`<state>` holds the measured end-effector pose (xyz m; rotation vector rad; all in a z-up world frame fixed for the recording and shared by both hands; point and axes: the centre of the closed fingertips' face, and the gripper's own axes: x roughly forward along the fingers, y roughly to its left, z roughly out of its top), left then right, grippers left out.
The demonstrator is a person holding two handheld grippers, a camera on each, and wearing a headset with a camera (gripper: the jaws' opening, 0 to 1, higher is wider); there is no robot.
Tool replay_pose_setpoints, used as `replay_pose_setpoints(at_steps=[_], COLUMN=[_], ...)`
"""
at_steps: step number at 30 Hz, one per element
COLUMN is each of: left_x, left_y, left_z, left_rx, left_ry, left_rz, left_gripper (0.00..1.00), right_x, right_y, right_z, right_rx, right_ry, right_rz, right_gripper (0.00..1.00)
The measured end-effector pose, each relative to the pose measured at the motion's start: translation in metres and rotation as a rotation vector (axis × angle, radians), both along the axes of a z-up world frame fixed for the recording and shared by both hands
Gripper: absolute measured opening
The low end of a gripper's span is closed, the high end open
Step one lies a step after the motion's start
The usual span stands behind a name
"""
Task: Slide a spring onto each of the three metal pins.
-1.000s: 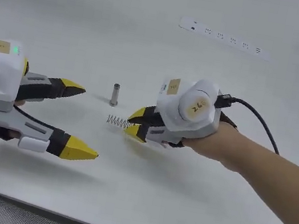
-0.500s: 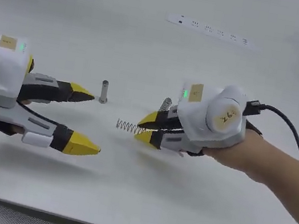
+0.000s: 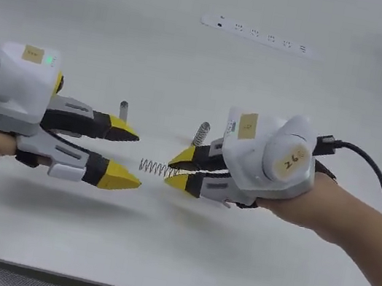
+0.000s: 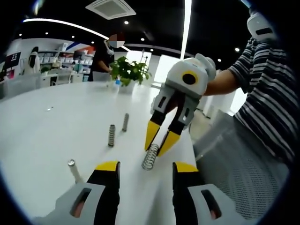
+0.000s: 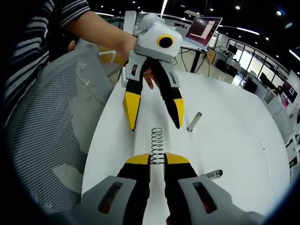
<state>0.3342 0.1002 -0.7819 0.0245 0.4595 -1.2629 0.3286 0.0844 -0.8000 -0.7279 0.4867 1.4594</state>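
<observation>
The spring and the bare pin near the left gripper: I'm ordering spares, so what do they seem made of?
The spring held in the right gripper looks like thin steel wire, bright and uncoated: silvery open coils. The bare pin looks like solid metal, dull grey with a satin sheen; steel or aluminium, I cannot tell.

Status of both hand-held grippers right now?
left hand-held gripper: open, holding nothing.
right hand-held gripper: shut on the spring.

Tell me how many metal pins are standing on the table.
3. In the left gripper view: one bare pin by its own jaw, one spring-covered pin farther out, and a third pin just beyond that.
</observation>
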Motion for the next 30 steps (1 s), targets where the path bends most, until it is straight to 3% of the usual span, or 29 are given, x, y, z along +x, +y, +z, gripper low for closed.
replay_pose_setpoints(at_steps=[4,9,19,22,30], left_x=[0.001,0.002,0.003,0.002,0.000], left_y=[-0.009,-0.016,-0.021,-0.022,-0.027], left_z=[0.001,0.002,0.002,0.004,0.006], left_rx=[-0.005,-0.017,-0.016,-0.022,-0.031], left_ry=[-0.023,-0.030,-0.038,-0.045,-0.057], left_rz=[-0.023,-0.039,-0.057,-0.064,-0.081], left_gripper=[0.30,0.24,0.13,0.05,0.04], right_x=[0.002,0.003,0.003,0.002,0.001], right_y=[0.001,-0.001,-0.002,-0.004,-0.008], right_z=[0.005,0.008,0.013,0.014,0.014], right_rx=[0.016,0.017,0.022,0.021,0.014], right_ry=[-0.002,-0.004,-0.006,-0.006,-0.008], right_rz=[-0.010,-0.014,-0.009,-0.008,0.001], right_gripper=[0.08,0.08,0.08,0.08,0.08])
